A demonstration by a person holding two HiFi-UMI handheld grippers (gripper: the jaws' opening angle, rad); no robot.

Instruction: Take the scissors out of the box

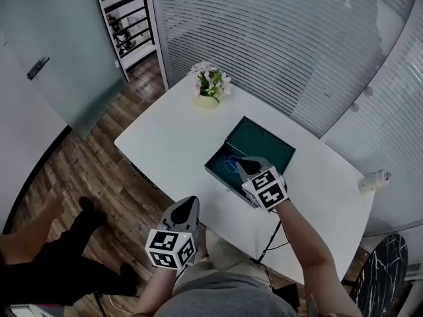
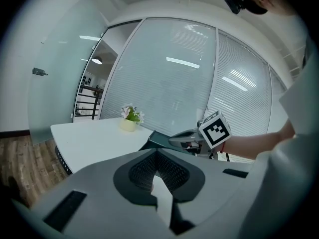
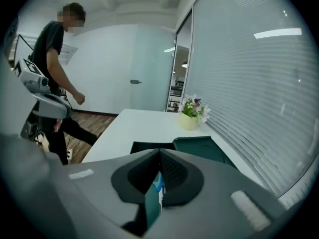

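- Scissors (image 1: 230, 166) in the box (image 1: 268, 142), frame centre: probably light, stiff, slippery; grip the blue handles;
- right claw (image 1: 242, 164) clenched, empty, just beside them; left claw (image 1: 190, 203) clenched.

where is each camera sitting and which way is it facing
Head view: on the person's head, steeply down at the table, open box and scissors; both forearms, left gripper and right gripper show.
Left gripper view: on the left gripper short of the table's edge, facing the blinds; own jaws, the right gripper and forearm show.
Right gripper view: above the box, facing the flower pot; own jaws show.
Shared: all three show box and flower pot.
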